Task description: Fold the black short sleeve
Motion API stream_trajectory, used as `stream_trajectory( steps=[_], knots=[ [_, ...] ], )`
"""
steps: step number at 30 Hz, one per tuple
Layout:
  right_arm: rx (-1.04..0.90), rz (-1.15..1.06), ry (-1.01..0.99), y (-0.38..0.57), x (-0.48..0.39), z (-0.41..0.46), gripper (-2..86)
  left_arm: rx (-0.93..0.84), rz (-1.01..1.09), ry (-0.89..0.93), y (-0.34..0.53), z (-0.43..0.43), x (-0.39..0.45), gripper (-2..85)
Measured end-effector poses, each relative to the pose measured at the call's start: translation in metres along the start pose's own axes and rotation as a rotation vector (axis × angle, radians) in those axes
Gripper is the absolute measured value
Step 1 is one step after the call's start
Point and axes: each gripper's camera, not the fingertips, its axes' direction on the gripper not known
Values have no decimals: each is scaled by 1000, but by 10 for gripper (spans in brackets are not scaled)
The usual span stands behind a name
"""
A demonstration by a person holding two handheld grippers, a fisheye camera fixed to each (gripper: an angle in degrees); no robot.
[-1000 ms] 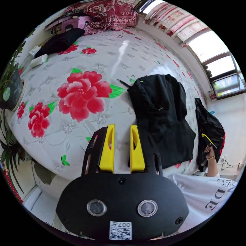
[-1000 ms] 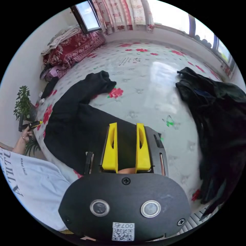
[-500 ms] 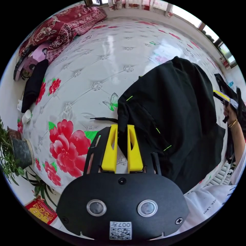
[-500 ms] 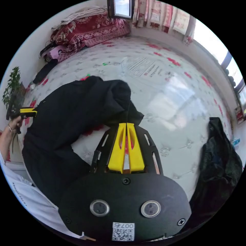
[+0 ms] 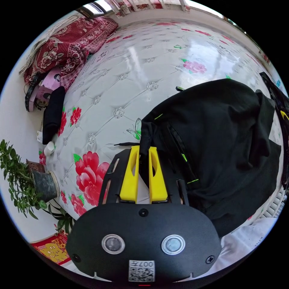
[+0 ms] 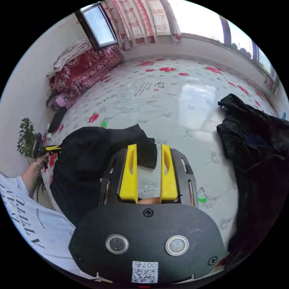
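In the left gripper view, low in the frame, the left gripper (image 5: 144, 149) pinches a bunched edge of the black short sleeve (image 5: 222, 132), which spreads right across the flowered bed cover (image 5: 126, 75). In the right gripper view the right gripper (image 6: 148, 150) stands wide, a corner of the garment between its jaws, unpressed. A dark clothes heap (image 6: 259, 150) lies at right; red bedding (image 6: 81, 69) sits upper left.

Black pile (image 6: 259, 168) runs off frame, contents perhaps clothing.
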Motion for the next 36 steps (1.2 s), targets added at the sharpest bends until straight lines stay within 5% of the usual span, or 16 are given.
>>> stream_trajectory(
  steps=[7, 14, 16, 21, 24, 28, 36],
  knots=[
    [-299, -16, -25, -72, -12, 93, 35, -11, -4, 5, 1, -1, 4, 56],
    [289, -373, -97, -20, -43, -82, 4, -13, -32, 7, 6, -3, 5, 56],
    [193, -420, -20, 7, -40, -94, 6, -10, -40, 5, 8, -3, 6, 56],
    [-237, -144, 283, 68, 15, -36, 26, -17, -11, -30, 8, -6, 14, 61],
    [-147, -44, 251, 79, 11, -40, 35, 11, -7, -35, 13, -24, 9, 68],
    [-16, -173, 207, 59, -43, -15, 45, 81, -47, 41, 26, -48, -3, 67],
    [-171, -354, 264, 8, -94, 99, 64, 82, 47, -78, 13, -21, 23, 63]
  ],
)
